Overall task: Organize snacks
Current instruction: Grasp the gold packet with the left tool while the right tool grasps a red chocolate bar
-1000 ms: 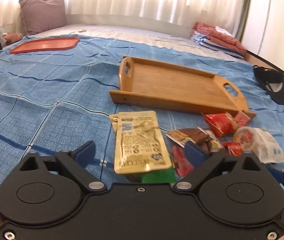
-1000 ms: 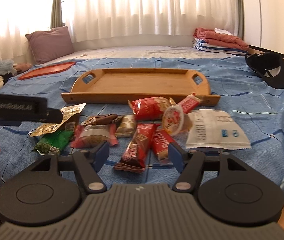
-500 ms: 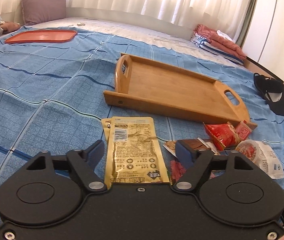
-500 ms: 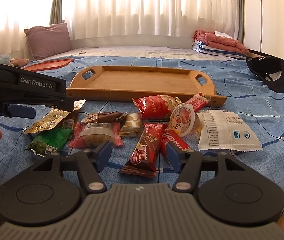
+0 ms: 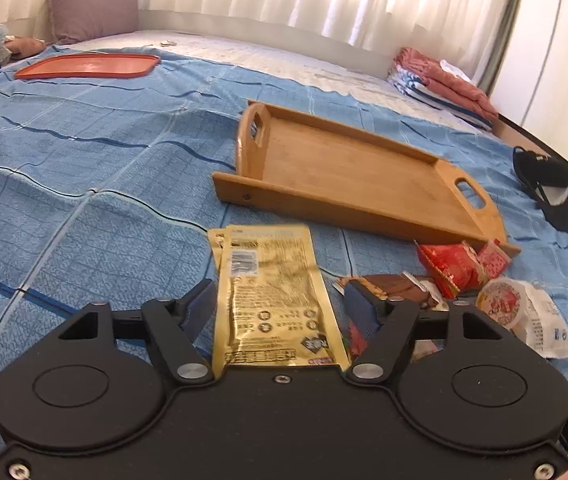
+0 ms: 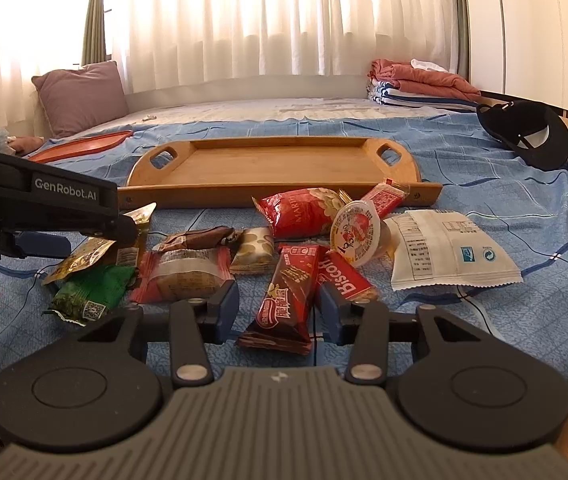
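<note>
A wooden tray (image 5: 348, 176) lies empty on the blue bedspread; it also shows in the right wrist view (image 6: 275, 168). Several snack packets lie in front of it. My left gripper (image 5: 279, 304) is open, its fingers on either side of a gold packet (image 5: 271, 292) that lies flat; from the right wrist view the left gripper (image 6: 43, 216) hovers over that gold packet (image 6: 95, 248). My right gripper (image 6: 273, 312) is open, its fingers either side of a dark red bar (image 6: 288, 292), beside a red biscoff packet (image 6: 344, 276).
A green packet (image 6: 91, 292), a jelly cup (image 6: 356, 232), a red peanut bag (image 6: 304, 212) and a white packet (image 6: 444, 248) lie nearby. An orange lid (image 5: 87, 66), a black cap (image 6: 532, 132), folded laundry (image 6: 416, 84) and a pillow (image 6: 79, 96) sit further off.
Both grippers have moved forward and lower over the snacks. The left fingers have narrowed around the gold packet; the right fingers now flank the dark red bar.
</note>
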Available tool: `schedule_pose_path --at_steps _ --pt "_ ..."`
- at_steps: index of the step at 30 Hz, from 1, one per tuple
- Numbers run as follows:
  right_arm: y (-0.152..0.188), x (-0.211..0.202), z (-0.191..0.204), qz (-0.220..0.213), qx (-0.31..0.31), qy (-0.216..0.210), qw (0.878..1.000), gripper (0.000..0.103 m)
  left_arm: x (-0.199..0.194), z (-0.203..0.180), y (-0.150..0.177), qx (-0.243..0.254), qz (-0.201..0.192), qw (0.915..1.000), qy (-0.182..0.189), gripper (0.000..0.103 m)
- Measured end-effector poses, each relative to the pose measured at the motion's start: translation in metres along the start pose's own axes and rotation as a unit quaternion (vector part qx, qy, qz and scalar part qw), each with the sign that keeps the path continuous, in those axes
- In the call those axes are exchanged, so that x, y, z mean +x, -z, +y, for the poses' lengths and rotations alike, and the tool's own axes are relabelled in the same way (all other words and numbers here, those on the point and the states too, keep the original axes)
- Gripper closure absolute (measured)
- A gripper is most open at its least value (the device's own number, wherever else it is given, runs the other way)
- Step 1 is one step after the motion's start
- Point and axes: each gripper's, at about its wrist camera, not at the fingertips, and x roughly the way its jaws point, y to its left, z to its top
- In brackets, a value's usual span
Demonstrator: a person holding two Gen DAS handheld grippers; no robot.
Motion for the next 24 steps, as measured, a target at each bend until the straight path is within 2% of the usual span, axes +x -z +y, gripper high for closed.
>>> schedule_pose_path --at_steps 6,14,18,24 --pt "0.0 0.007 0.002 0.017 0.003 -0.001 1.0 0.048 0.011 0.007 -0.002 -0.031 0.029 0.9991 0.008 0.024" --pt "-0.001 0.005 0.0 0.007 0.017 0.006 1.0 0.047 0.011 0.007 -0.005 -0.034 0.024 0.9991 0.006 0.025" --pt "-0.004 0.001 0.004 -0.01 0.008 0.019 1.0 0.047 0.008 0.004 -0.005 -0.023 0.014 0.9996 -0.004 0.027" --pt "-0.006 0.006 0.006 -0.012 0.003 0.032 0.999 0.047 0.011 0.001 -0.002 -0.01 0.022 0.9997 -0.003 0.04"
